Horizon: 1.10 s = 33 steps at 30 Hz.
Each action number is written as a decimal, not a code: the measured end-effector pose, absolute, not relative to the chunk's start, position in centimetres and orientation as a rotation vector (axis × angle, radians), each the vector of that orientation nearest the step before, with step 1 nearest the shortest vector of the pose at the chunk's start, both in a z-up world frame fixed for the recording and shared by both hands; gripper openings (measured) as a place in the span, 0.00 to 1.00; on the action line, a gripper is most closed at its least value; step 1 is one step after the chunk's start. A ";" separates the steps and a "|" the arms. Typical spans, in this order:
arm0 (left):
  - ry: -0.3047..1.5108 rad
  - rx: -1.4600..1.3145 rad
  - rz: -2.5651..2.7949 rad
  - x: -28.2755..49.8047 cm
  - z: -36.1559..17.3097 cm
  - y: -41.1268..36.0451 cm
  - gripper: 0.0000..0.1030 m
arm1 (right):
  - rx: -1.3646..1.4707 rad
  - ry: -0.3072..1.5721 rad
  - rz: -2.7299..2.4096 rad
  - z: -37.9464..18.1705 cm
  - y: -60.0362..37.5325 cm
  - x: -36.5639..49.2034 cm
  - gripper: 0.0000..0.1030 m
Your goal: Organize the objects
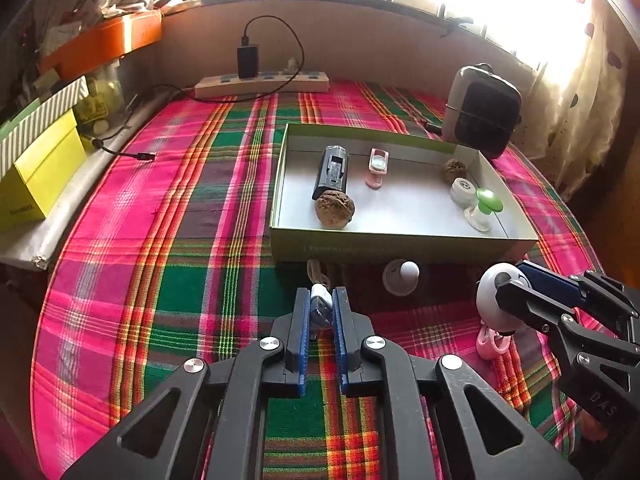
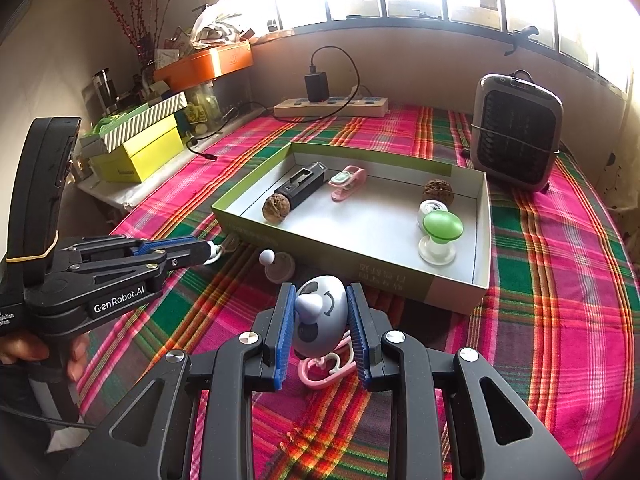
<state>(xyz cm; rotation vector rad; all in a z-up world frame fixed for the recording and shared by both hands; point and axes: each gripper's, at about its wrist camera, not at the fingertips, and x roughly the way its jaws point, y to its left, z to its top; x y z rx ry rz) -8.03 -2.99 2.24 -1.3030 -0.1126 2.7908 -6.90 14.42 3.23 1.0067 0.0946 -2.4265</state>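
The left gripper (image 1: 321, 308) has its jaws clamped on a small white plug (image 1: 320, 307) just in front of the box (image 1: 400, 245); the right gripper (image 2: 322, 320) pinches a round panda-faced toy (image 2: 320, 314) above the plaid table (image 1: 168, 216). Inside the shallow green box lie two walnuts (image 1: 335, 208), a black battery holder (image 1: 332, 172), a pink clip (image 1: 376, 168), a white cap (image 1: 462, 190) and a green-topped knob (image 1: 484, 210).
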 end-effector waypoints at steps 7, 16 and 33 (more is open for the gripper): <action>-0.121 -1.281 2.793 -7.8 2.6 -3.1 0.09 | 1.005 0.096 -2.429 3.3 14.3 -6.8 0.26; -0.129 -1.249 2.815 -7.3 3.2 -3.8 0.09 | 1.006 0.105 -2.427 3.3 14.1 -6.8 0.26; -0.106 -1.163 2.829 -6.9 4.8 -3.8 0.09 | 0.984 0.100 -2.438 4.2 13.7 -6.9 0.26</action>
